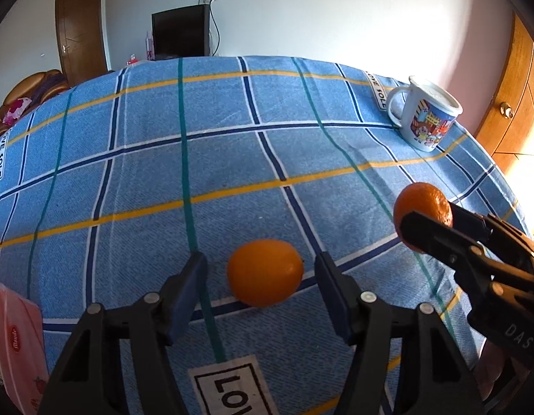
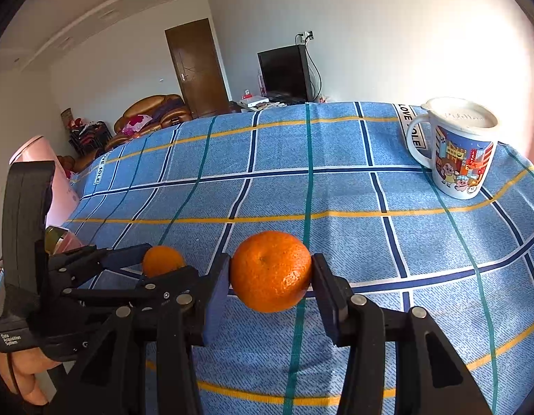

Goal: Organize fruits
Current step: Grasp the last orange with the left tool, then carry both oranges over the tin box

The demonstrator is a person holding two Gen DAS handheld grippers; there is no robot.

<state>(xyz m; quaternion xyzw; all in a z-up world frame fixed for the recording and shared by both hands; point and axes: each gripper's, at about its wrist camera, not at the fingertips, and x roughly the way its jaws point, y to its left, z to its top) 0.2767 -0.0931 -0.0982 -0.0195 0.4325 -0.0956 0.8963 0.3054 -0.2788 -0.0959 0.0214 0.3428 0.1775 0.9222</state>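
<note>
White walls, a brown wooden door [image 2: 197,65] and a dark monitor [image 2: 284,72] stand behind the counter [image 1: 232,159], which is draped in a blue checked cloth with yellow, teal and navy lines.

Between the fingers [image 1: 192,290] of the left gripper [image 1: 263,276] lies a smooth, oval orange fruit [image 1: 265,271], resting on the cloth. Gaps show on both sides of it in the left wrist view: the left finger stands a little off its side, and the right finger sits just beside its other end, so the pads do not press on it. These fingers stand about half open. The fruit sits near the fingertips rather than deep between them.

The right gripper [image 2: 270,273] has hold of a round, dimpled orange mandarin [image 2: 271,270]. Both of its fingers [image 2: 327,294] touch the fruit's sides and clamp it at the tips, lifted clear of the cloth. From the left wrist view the same mandarin [image 1: 422,207] appears up and to the right of the left fingers, apart from the oval fruit.

Well beyond both sets of fingers, toward the far right edge of the counter, stands an upright white mug with a cartoon print and a pale lid [image 2: 460,148]. A pink printed package [image 1: 21,342] lies left of the left fingers.

A hand [image 2: 28,377] grips the left gripper's handle.
</note>
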